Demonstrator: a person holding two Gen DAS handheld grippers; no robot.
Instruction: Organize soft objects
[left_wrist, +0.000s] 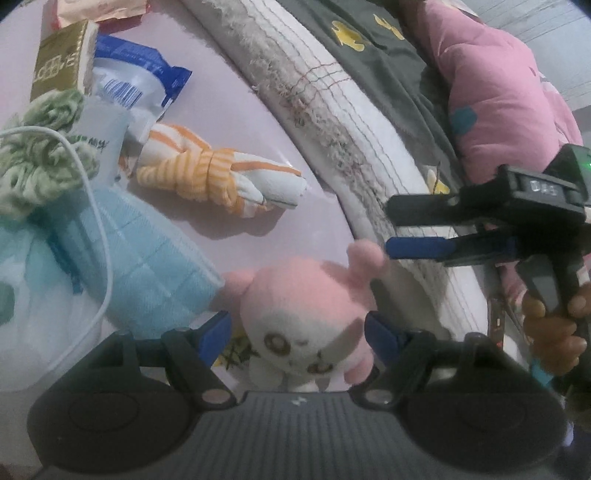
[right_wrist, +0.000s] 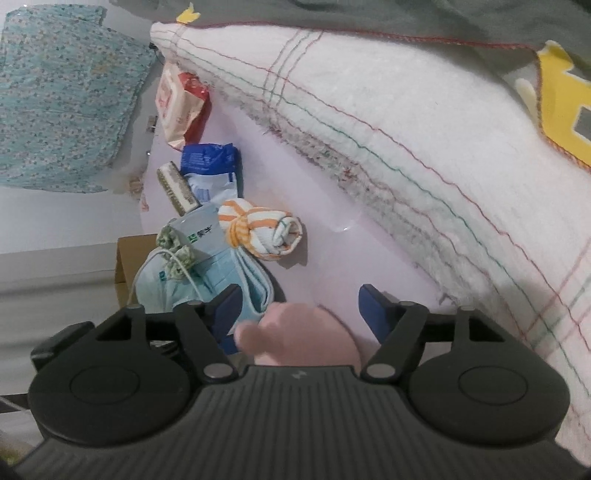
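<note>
I have my left claw tipped down over the pink plush toy, its blue fingers spread wide on either side of the toy's head and, as far as I can tell, not pressing on it, so nothing is gripped yet. The toy lies face up on the pale pink surface, directly between and just ahead of those fingers, which I judge is the right straddle for a soft, squashy thing: close on the bulk of the head rather than an ear. My right claw comes in from the right of the left one, also spread, with one blue finger just beside the toy's ear; in its own view the toy sits low between its fingers, and no squeeze shows. Ahead and to the left of the left claw lie a rolled orange-striped cloth, a folded blue cloth, a green knitted piece and some packets, bunched together as if that side serves as the pile. To the right of both claws a thick white quilt edge borders the surface, leaving the right claw little side room. I expect one claw to pinch while the other backs off, or they may crowd each other.
</note>
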